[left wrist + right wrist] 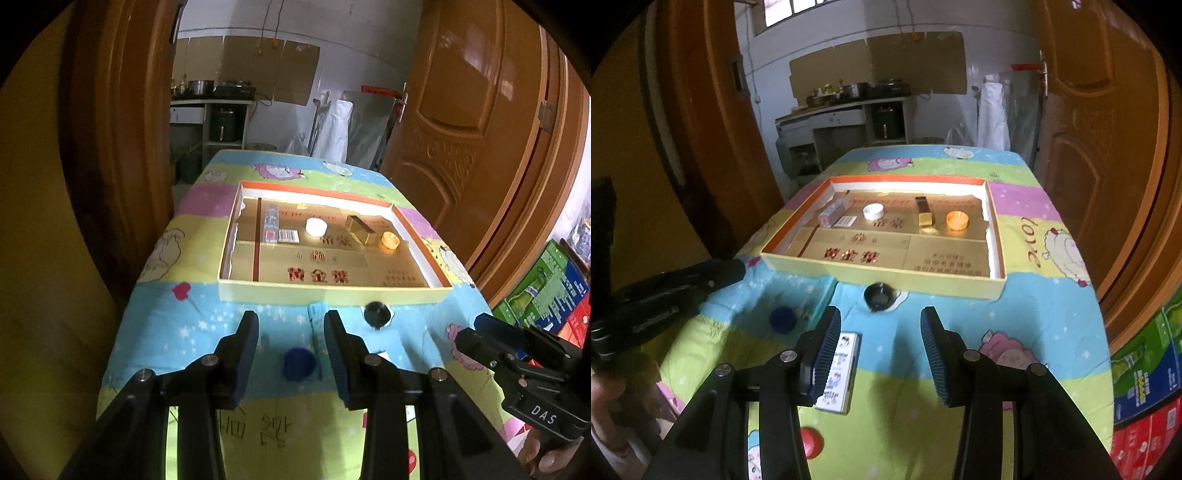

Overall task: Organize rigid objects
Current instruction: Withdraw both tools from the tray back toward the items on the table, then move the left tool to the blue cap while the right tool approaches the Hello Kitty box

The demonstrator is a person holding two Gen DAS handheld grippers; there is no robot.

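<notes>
A shallow orange-rimmed box tray (332,291) (886,275) lies on the table. It holds a small printed carton (270,223) (831,213), a white cap (316,226) (873,211), a gold bar-shaped box (360,229) (923,214) and an orange cap (390,240) (957,219). In front of the tray, on the cloth, lie a black cap (376,314) (880,295), a blue cap (298,363) (782,318) and a white card box (840,373). My left gripper (291,350) is open above the blue cap. My right gripper (881,350) is open, empty, just right of the card box.
The table wears a colourful cartoon cloth (1015,314). Brown wooden doors (480,129) flank the far end, with a kitchen counter (846,110) beyond. Coloured cartons (1145,387) stand on the floor to the right.
</notes>
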